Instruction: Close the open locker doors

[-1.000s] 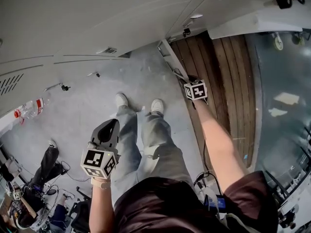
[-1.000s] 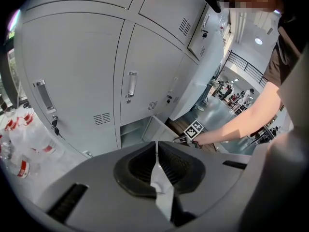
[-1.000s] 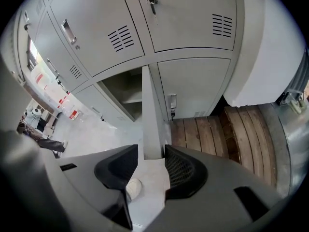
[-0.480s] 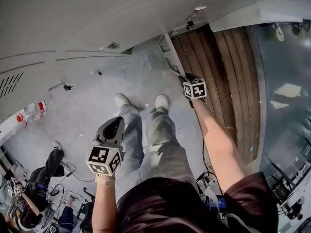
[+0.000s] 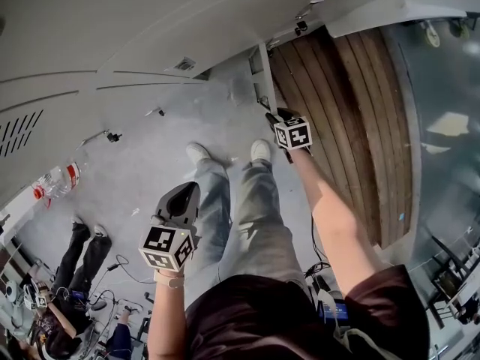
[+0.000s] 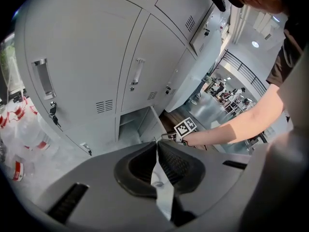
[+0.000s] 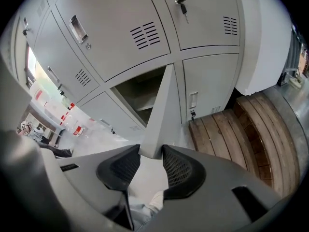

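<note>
1. Lockers [image 7: 111, 28]: painted sheet metal, pale grey, smooth, matt. Open locker door [image 7: 161, 110]: same finish.
2. Recessed handle [image 7: 78, 29]: bare metal, bright, glossy.
3. Floor [image 5: 150, 171]: grey, smooth, faint sheen.
4. Slatted platform [image 5: 352, 126], right: dark brown wood, grain visible, dull.
5. Left gripper [image 6: 157, 143], right gripper [image 7: 150, 151]: grey matt plastic shells; pads [image 7: 179, 167] black, fine meshed texture.
6. Trousers [image 5: 255, 216]: grey cloth, matt.

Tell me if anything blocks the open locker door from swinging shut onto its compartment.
Nothing visible does. The open locker door stands edge-on before its compartment. Only a shelf shows inside, set back from the opening.
</note>
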{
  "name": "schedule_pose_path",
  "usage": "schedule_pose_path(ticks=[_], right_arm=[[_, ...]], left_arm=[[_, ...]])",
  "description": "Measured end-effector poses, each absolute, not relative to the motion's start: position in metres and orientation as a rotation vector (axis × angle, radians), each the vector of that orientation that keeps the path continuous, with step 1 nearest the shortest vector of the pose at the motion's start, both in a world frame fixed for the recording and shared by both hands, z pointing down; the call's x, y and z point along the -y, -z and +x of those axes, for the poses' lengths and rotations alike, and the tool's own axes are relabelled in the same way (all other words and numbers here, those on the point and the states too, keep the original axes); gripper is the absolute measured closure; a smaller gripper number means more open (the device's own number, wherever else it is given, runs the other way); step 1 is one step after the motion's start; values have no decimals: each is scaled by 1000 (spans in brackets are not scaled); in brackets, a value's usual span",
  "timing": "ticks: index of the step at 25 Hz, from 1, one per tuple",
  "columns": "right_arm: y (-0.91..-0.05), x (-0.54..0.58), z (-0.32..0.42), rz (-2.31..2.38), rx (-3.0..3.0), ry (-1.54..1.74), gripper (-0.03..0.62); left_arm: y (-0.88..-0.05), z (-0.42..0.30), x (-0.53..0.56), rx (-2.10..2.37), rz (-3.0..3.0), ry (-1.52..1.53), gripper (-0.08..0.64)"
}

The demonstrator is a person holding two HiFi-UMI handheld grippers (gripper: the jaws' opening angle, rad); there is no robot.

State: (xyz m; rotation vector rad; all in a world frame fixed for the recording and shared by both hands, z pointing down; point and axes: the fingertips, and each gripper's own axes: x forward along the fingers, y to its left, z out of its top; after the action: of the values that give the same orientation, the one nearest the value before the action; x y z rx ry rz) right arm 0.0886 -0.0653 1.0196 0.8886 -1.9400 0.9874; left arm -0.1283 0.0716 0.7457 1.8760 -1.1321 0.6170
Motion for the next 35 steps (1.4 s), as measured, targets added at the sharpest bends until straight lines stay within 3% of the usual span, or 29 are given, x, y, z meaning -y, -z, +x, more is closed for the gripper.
schedule_pose_path(ticks=[35], right_arm=[[-1013,109,-120,749,2154,-905,356]], left_arm=[[-751,-226,-101,1148,1849,-706,540]])
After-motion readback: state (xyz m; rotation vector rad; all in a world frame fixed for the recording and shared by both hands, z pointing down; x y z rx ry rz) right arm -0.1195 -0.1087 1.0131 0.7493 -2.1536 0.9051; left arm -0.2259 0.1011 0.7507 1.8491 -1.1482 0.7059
